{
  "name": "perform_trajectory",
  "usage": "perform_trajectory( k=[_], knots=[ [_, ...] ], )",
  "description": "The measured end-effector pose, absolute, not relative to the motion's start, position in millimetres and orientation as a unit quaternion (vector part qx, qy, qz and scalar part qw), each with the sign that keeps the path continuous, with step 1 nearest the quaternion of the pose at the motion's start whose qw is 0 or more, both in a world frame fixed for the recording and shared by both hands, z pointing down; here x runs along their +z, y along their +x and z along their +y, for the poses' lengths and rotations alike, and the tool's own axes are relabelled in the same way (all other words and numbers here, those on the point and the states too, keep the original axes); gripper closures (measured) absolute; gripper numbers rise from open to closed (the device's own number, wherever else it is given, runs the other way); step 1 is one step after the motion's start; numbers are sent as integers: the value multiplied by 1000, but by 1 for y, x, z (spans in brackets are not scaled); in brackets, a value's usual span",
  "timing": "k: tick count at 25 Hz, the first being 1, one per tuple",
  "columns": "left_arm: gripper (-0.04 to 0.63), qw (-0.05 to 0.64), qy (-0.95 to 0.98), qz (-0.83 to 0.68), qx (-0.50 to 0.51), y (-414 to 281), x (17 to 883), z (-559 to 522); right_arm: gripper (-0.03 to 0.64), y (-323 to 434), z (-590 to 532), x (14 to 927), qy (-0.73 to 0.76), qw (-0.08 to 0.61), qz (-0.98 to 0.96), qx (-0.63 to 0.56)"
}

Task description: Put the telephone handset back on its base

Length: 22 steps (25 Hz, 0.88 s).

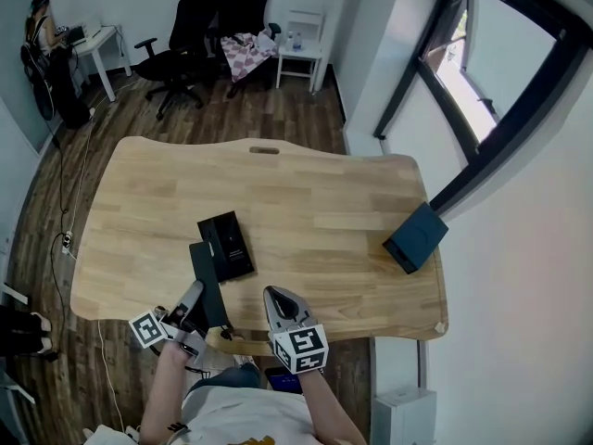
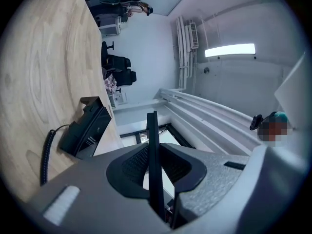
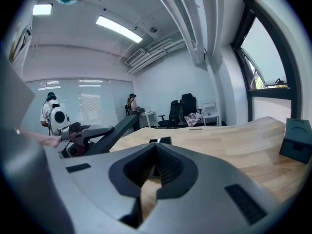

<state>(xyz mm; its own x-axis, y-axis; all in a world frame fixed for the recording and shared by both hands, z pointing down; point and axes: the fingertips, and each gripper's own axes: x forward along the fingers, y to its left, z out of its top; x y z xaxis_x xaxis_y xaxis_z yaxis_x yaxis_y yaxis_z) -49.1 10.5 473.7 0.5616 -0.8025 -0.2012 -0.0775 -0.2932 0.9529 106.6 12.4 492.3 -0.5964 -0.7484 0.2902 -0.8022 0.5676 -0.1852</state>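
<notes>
The black telephone base [image 1: 225, 246] lies flat on the wooden table [image 1: 306, 202], left of centre near the front. My left gripper [image 1: 195, 299] is shut on the black handset [image 1: 206, 269], which sticks up and forward from the jaws just in front of the base. In the left gripper view the handset [image 2: 152, 150] shows edge-on as a thin black blade between the pads, with the base [image 2: 87, 128] and the coiled cord [image 2: 47, 155] beyond it. My right gripper [image 1: 281, 302] hovers over the front edge, shut and holding nothing; its tips [image 3: 156, 147] meet.
A dark blue box [image 1: 416, 237] stands near the table's right edge and shows in the right gripper view too [image 3: 297, 140]. Office chairs [image 1: 185, 35] and a small white table [image 1: 301, 54] stand behind the table. Someone sits at a desk at the far left [image 1: 42, 26].
</notes>
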Motion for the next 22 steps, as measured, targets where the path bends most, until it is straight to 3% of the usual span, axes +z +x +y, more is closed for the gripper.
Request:
perform_trajectory(
  k=[22],
  knots=[
    [522, 524, 721, -295, -346, -98, 489, -60, 611, 63, -40, 506, 454, 115, -871, 148]
  ],
)
